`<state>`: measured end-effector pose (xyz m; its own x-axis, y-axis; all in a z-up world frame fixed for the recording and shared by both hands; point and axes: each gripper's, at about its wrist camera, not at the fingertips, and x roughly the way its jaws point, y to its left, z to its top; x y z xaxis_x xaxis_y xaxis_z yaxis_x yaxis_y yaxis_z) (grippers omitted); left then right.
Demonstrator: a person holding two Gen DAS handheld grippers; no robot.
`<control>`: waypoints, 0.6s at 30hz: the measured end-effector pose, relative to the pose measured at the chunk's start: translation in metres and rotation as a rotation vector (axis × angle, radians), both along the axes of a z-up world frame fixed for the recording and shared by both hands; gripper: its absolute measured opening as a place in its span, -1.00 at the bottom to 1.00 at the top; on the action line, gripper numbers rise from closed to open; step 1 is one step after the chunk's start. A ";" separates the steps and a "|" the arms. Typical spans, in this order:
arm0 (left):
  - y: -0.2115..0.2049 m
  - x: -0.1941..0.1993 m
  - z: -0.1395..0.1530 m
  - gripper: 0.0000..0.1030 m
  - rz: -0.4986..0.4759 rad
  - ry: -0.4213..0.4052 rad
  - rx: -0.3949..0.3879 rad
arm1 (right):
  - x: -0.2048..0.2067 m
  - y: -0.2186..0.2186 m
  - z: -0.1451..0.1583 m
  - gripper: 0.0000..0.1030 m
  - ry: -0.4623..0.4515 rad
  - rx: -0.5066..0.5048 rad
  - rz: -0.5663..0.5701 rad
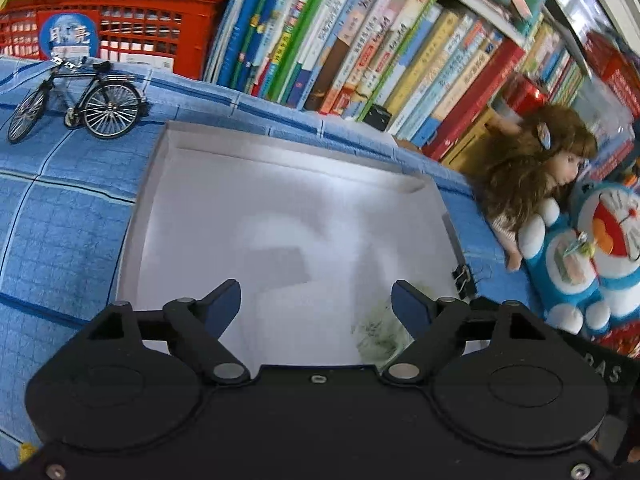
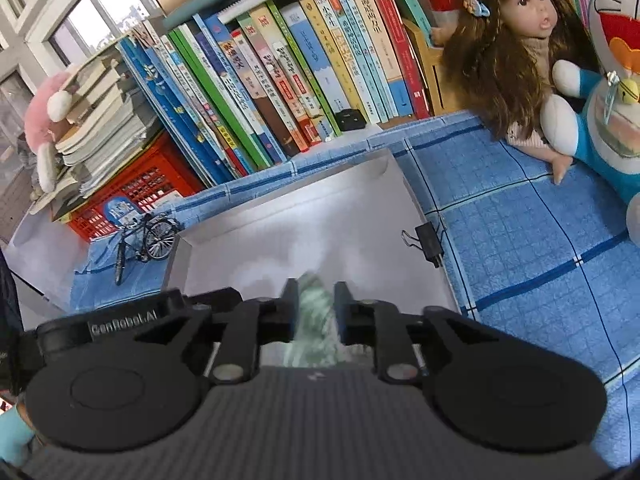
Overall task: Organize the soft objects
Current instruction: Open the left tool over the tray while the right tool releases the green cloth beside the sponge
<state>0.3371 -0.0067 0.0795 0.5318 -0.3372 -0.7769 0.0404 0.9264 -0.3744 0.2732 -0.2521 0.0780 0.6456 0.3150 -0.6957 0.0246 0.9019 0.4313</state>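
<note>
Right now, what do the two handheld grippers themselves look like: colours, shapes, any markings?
Both are matte black plastic, each with two round disc housings and angled linkage arms pinned by silver rivets. The left gripper has dark blue pads on its jaws, and white letters at its right edge, partly cut off. The right gripper bears raised "GenRobot.AI" lettering and a ribbed, carbon-look centre panel. No cables or sleeves are clearly visible.

Work surface is covered by a blue checked cloth (image 2: 520, 240) with darker blue lines. Behind it a row of books (image 2: 288, 80) stands leaning, spines outward. A red plastic crate (image 1: 132, 28) sits at the row's end, with stacked papers and books on top. A window (image 2: 80, 24) with pale frames admits daylight beyond the stack.
</note>
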 end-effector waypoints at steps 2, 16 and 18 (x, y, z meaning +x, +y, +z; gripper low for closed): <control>0.004 -0.002 0.005 0.60 -0.001 -0.006 -0.013 | -0.003 0.000 0.004 -0.06 -0.007 0.004 0.012; 0.004 -0.074 0.041 0.74 -0.089 -0.137 0.059 | -0.060 0.002 0.032 0.36 -0.140 -0.061 0.092; 0.005 -0.088 0.046 0.75 -0.097 -0.160 0.060 | -0.073 0.000 0.036 0.42 -0.167 -0.074 0.106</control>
